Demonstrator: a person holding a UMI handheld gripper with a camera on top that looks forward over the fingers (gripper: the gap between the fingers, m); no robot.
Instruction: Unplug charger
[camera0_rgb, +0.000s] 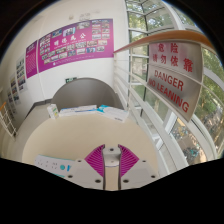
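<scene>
1. Task item. Nothing in the gripper view can be identified with certainty as the charger. The only candidate is a small white piece (112, 152) that sits in the narrow gap between the two magenta pads (95, 160). Its shape, any cable and any plug pins cannot be made out. A flat white panel with small blue marks (50, 163) lies just to the left of the fingers, low and close; what it is cannot be told.

2. Tongs. The tongs (111, 160) point forward, with both fingers side by side and level with each other. The pads lean in toward each other at their far ends, forming a narrow wedge. The white piece fills the space between them. Whether the pads press on it or only flank it cannot be told.

3. Surroundings. Beyond the fingertips stands a curved white wall (80, 105) with an arched recess. Small coloured items rest along its top edge, too small to identify. Higher up, on the left, a white wall carries pink poster boards (70, 45). To the right a red and white sign (170, 75) reads "DANGER", tilted in the view, beside large windows (150, 20) with green foliage outside.
</scene>
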